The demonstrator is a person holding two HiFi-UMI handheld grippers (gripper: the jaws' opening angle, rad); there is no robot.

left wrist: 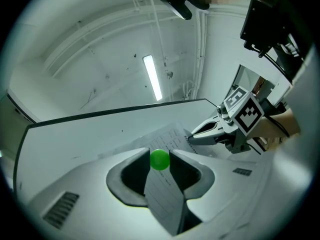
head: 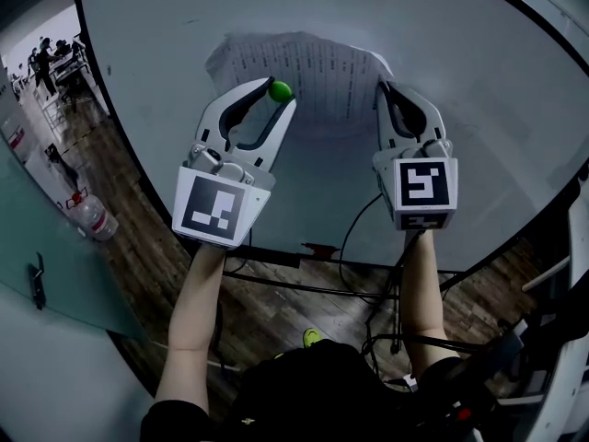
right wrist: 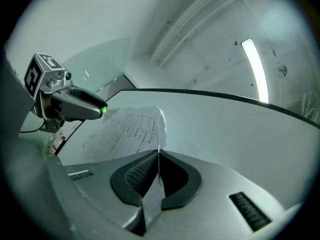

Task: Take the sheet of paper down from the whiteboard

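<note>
Forearms point(head: 198, 302) lowest in the head view, both reaching up toward the whiteboard point(head: 479, 136).

Left gripper point(head: 278, 98): partly closed, clamping a small green ball magnet point(head: 280, 90) right at the tips of its fingers point(left wrist: 131, 176); nothing else pinched. Magnet just in front of the sheet of paper point(head: 313, 67), near its upper left corner; not decidable whether clear of the sheet or touching it. Printed lines of the sheet visible through the gap behind the ball, beyond the fingertips rather than between them.

Right gripper point(head: 383, 88): almost fully closed, nipping the right edge of the sheet between its fingers point(right wrist: 137, 174). Paper seen edge-on there as a thin pale line down the middle of the pads. Rest of the sheet spreading away to the left of these fingers, bowed and wrinkled, lying against the board between the two grippers.

Likely stage: magnet lifted or nearly so, sheet about to come away.

Possible failures, as judged from this arrangement:
- Tearing or further creasing, if pulled by the right fingers with some unseen magnet in place elsewhere on the sheet.
- Slipping out of the right fingers, given so narrow a bite on a thin edge; then sliding down the board to the floor point(head: 166, 256).
- Round magnet squirting out from the left fingertips, given the small contact, or snapping back onto the board if carried too close.
</note>
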